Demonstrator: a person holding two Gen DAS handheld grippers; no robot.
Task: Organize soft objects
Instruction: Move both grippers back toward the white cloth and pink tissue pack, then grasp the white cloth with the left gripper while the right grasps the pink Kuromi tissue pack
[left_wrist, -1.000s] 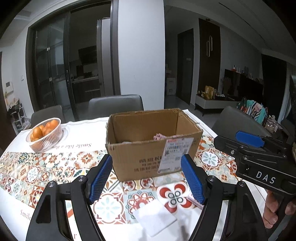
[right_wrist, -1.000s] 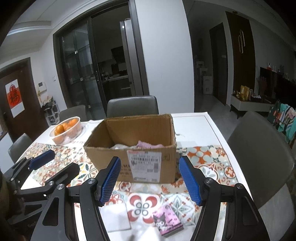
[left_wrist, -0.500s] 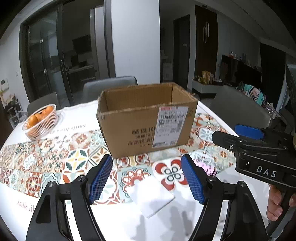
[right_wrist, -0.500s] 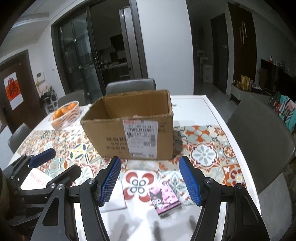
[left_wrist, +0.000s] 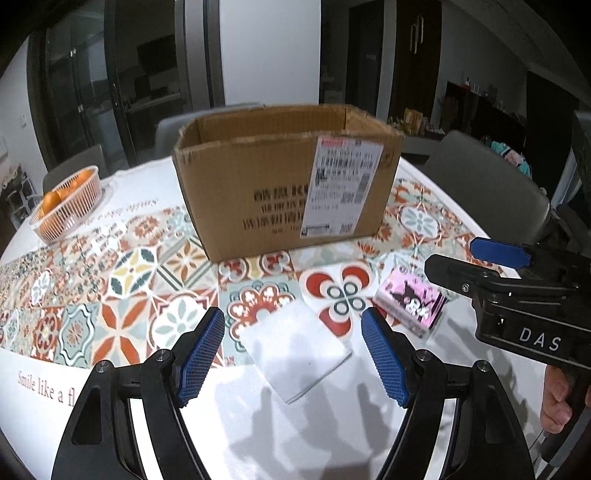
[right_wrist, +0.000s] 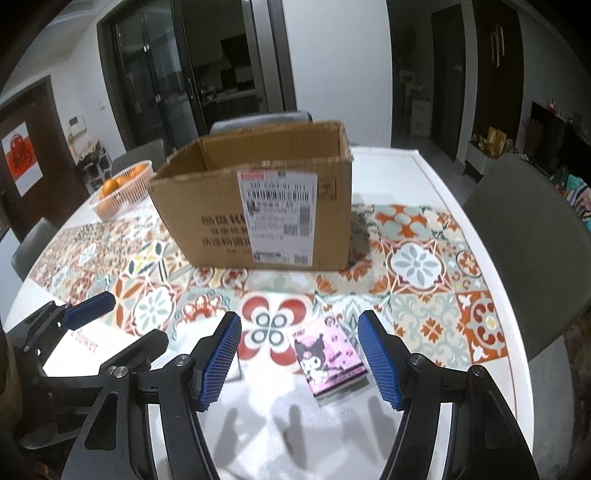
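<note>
We've dropped lower: brown cardboard box (left_wrist: 288, 177) interior now hidden. Left gripper (left_wrist: 291, 358) open above white folded cloth (left_wrist: 295, 350); right gripper (right_wrist: 299, 356) open above pink cartoon-print packet (right_wrist: 330, 356).

Left gripper (left_wrist: 293, 354): jaws spread wide, nothing between the blue pads (left_wrist: 199, 356), tilted downward. Right gripper (right_wrist: 299, 356): jaws likewise apart and empty, same downward tilt. The two sit side by side, each visible in the other's view. A hand (left_wrist: 556, 404) grips the right gripper's handle, fingers curled.
</note>
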